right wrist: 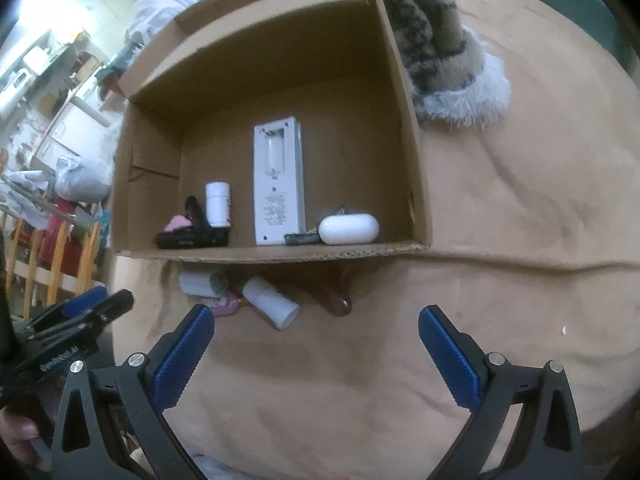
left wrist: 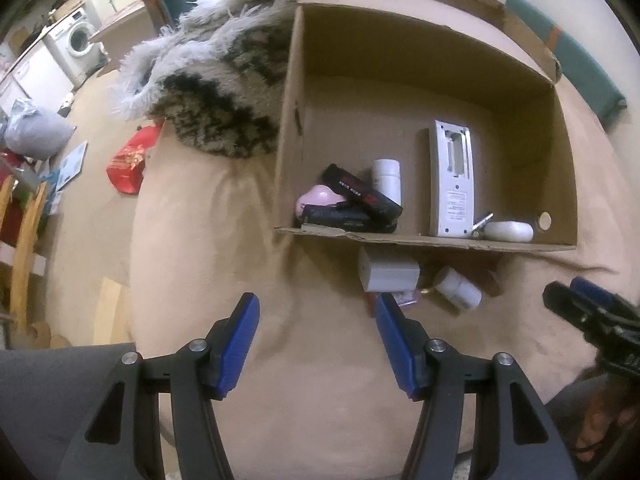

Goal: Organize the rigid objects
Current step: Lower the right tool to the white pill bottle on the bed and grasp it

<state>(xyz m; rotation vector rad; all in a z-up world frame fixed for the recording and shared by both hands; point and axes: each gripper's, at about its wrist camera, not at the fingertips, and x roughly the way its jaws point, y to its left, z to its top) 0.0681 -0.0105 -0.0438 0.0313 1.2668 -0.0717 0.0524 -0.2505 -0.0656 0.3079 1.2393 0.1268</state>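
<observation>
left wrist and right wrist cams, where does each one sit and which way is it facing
Left wrist: on the left gripper, angled steeply down at the tan blanket and cardboard box; own blue pads open, right gripper at the edge.
Right wrist: on the right gripper, looking down into the box; own pads open wide, a hand holding the left gripper at lower left.
Shared: box, white remote, white bottle outside it.
</observation>
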